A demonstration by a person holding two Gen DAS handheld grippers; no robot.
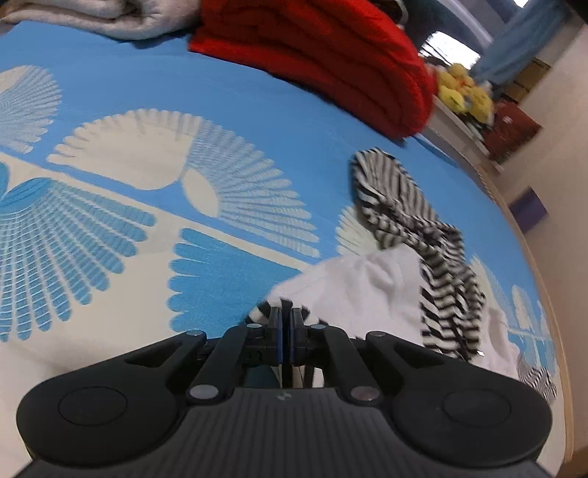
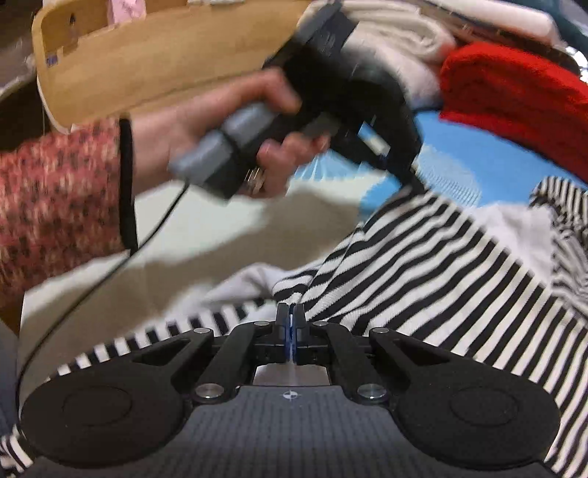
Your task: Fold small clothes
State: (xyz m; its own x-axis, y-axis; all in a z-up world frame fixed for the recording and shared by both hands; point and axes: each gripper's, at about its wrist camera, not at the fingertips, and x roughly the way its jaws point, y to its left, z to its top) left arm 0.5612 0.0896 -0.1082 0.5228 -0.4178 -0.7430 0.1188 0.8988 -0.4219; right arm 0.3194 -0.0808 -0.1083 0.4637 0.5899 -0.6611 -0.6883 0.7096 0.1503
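Note:
A small garment with a white body [image 1: 360,290] and black-and-white striped parts [image 1: 400,198] lies on the blue-and-cream patterned bedspread [image 1: 154,121]. My left gripper [image 1: 286,316] is shut on a striped edge of it, low over the spread. In the right wrist view the striped cloth [image 2: 433,272] fills the middle and right. My right gripper [image 2: 291,316] is shut on a striped fold. The left gripper [image 2: 413,184] shows there too, held by a hand [image 2: 220,121], its tip pinching the striped cloth further back.
A folded red knit [image 1: 330,59] and a folded grey-white cloth [image 1: 110,18] lie at the far side of the bed. Yellow soft toys [image 1: 463,92] sit on a shelf beyond. The bed's wooden edge [image 1: 544,279] runs along the right.

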